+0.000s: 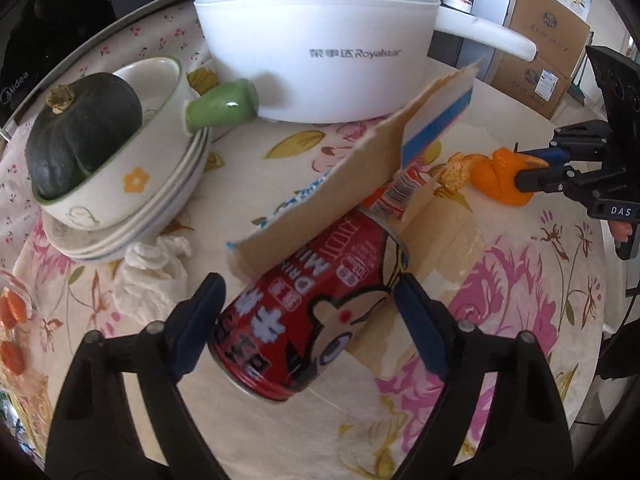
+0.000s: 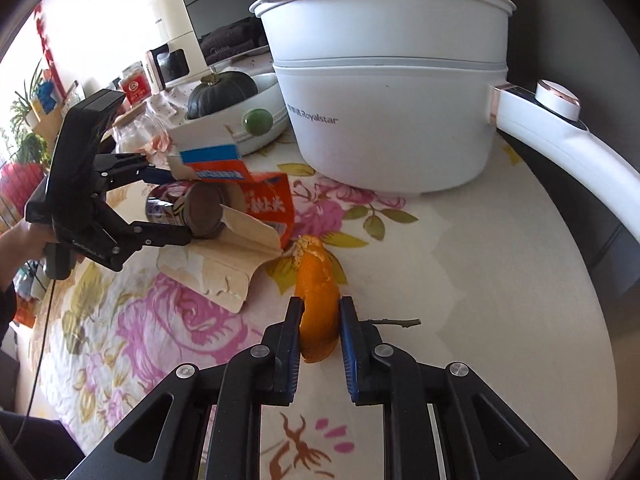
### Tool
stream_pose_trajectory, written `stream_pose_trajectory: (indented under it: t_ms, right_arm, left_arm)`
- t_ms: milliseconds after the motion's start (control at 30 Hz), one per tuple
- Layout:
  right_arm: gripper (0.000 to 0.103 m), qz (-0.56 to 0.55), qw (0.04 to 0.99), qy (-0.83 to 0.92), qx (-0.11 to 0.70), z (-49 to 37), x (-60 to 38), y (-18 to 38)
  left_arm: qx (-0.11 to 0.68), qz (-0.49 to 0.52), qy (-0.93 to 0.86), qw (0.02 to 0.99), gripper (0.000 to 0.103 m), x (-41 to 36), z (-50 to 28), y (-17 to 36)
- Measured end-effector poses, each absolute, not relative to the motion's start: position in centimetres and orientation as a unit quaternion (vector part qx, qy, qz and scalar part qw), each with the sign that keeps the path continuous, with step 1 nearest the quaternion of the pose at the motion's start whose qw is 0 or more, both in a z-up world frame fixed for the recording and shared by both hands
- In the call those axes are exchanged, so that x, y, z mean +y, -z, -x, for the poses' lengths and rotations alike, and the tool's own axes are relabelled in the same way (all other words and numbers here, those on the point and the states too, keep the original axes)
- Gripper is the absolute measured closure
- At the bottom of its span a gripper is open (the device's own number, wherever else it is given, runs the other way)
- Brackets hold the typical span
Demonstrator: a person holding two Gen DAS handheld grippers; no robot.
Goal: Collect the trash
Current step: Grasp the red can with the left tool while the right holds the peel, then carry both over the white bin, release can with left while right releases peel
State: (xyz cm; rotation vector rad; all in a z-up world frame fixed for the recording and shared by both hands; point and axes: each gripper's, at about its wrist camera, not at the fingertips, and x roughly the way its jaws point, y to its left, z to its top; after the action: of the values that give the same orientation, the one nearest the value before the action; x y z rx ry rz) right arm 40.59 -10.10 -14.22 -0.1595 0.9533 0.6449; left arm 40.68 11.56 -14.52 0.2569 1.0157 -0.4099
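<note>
A red drink can (image 1: 288, 320) lies on its side on the flowered tablecloth, partly under a torn cardboard box (image 1: 360, 184). My left gripper (image 1: 308, 308) is open and straddles the can, one blue pad at each side, with a sliver of space at the right pad. The right wrist view shows the same gripper (image 2: 180, 206) around the can (image 2: 204, 216). An orange peel (image 2: 316, 276) stands on the cloth to the right of the box (image 2: 240, 232). My right gripper (image 2: 320, 320) is shut on its near end, also seen from the left as the right gripper (image 1: 524, 170) pinching the peel (image 1: 496, 176).
A big white electric pot (image 1: 320, 40) with a long handle stands behind the box. At the left, a bowl (image 1: 120, 184) holding a dark squash (image 1: 80, 136) sits on stacked plates. A crumpled tissue (image 1: 152, 276) lies beside them. A small twig (image 2: 396, 322) rests near the peel.
</note>
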Motion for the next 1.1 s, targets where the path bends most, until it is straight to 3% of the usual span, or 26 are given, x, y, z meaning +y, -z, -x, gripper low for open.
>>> stream_pose_trajectory:
  t_ms: [167, 267, 1100]
  right_arm:
    - [0.085, 0.088, 0.832, -0.292, 0.464, -39.0, -10.8, 13.6]
    - [0.085, 0.094, 0.829, -0.281, 0.475, -37.5, -11.5, 13.2]
    - [0.085, 0.086, 0.845, -0.208, 0.484, -20.0, -16.4, 5.5]
  left_arm:
    - [0.493, -0.070, 0.175, 0.849, 0.033, 11.7, -38.0, 14.8]
    - [0.495, -0.049, 0.158, 0.853, 0.049, 11.9, -35.8, 14.8]
    - [0.418, 0.073, 0.109, 0.899, 0.050, 8.6, -15.9, 8.5]
